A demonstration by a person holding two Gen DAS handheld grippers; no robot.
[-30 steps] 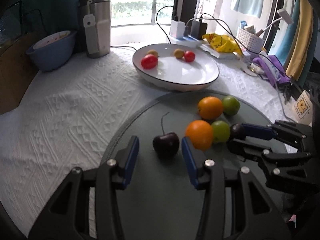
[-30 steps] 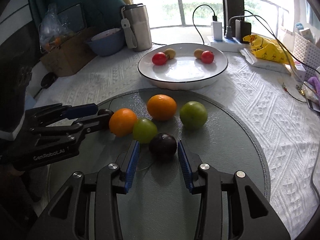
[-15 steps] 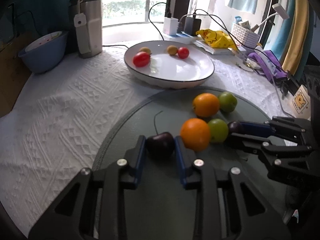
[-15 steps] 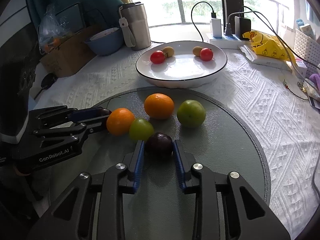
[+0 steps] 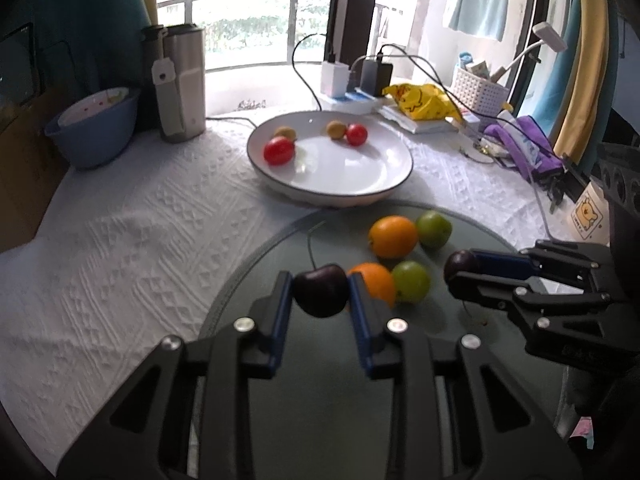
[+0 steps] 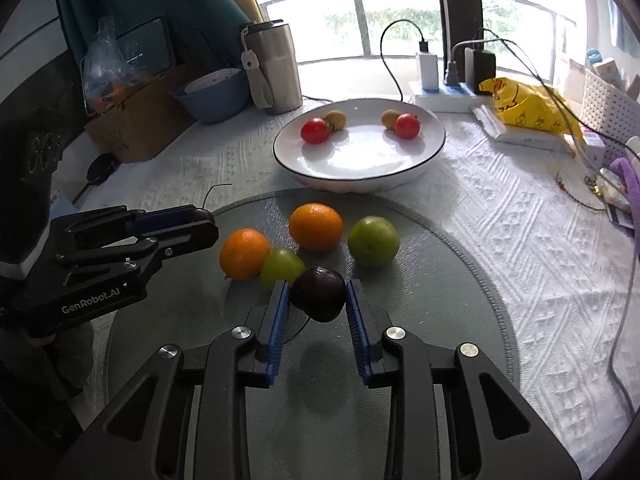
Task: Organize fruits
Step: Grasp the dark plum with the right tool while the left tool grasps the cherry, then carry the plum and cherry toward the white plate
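My left gripper (image 5: 320, 292) is shut on a dark cherry (image 5: 320, 290) with a long stem and holds it above the round glass mat (image 5: 320, 360). My right gripper (image 6: 318, 294) is shut on another dark cherry (image 6: 319, 293), lifted off the mat (image 6: 420, 320). Two oranges (image 6: 316, 226) (image 6: 244, 253) and two green fruits (image 6: 373, 240) (image 6: 282, 266) lie on the mat. The white plate (image 6: 360, 168) behind holds two red tomatoes (image 6: 315, 130) (image 6: 407, 125) and two small yellow-brown fruits (image 6: 336, 119).
A steel tumbler (image 6: 276, 68) and a blue bowl (image 6: 214, 94) stand at the back left. A power strip with chargers (image 6: 448, 88), a yellow bag (image 6: 524, 106) and a white basket (image 6: 608, 108) sit at the back right. A white textured cloth (image 6: 520, 220) covers the table.
Both grippers closed on their cherries and lifted them off the mat.
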